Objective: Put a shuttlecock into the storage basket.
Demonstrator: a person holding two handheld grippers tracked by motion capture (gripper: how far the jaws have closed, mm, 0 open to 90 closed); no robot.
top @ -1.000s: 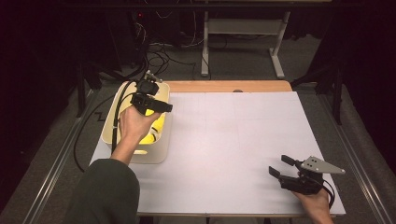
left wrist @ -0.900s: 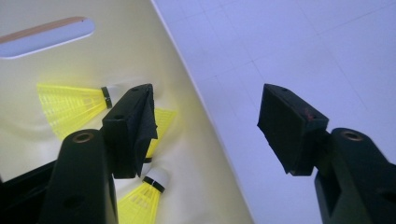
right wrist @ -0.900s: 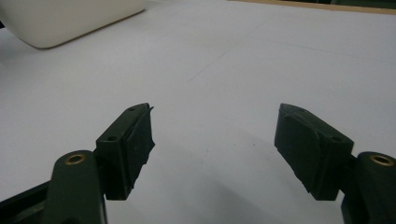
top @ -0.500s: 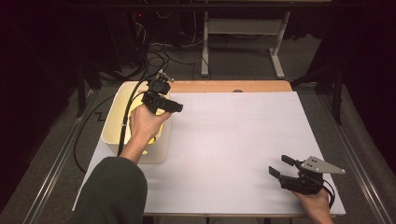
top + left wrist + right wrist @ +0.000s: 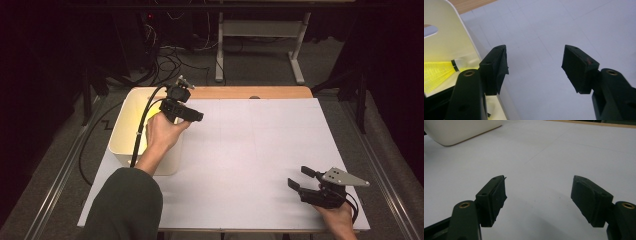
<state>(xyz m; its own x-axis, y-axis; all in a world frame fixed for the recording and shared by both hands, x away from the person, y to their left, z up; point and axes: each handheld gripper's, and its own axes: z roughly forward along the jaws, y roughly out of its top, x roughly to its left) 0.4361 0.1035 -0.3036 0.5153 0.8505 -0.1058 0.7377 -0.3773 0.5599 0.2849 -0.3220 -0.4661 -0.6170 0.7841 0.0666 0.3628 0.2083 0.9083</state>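
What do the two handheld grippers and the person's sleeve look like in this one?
Both grippers are black with two blocky jaws on arms fixed by brass-coloured rivets. The left gripper trails a thick black cable over the tub side. The right gripper carries a grey three-cornered plate on top. The left arm wears a dark green sleeve.

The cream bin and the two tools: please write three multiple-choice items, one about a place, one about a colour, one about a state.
1. Where on the table is the cream bin?
A. left edge
B. centre
C. right edge

2. What colour is the shuttlecock skirt in the bin?
A. red
B. yellow
C. blue

3. How is the left tool?
A. shut on a shuttlecock
B. shut, empty
C. open, empty

Answers:
1 A, the high view shows it there.
2 B, the left gripper view shows a yellow skirt.
3 C, bare table shows between its jaws.
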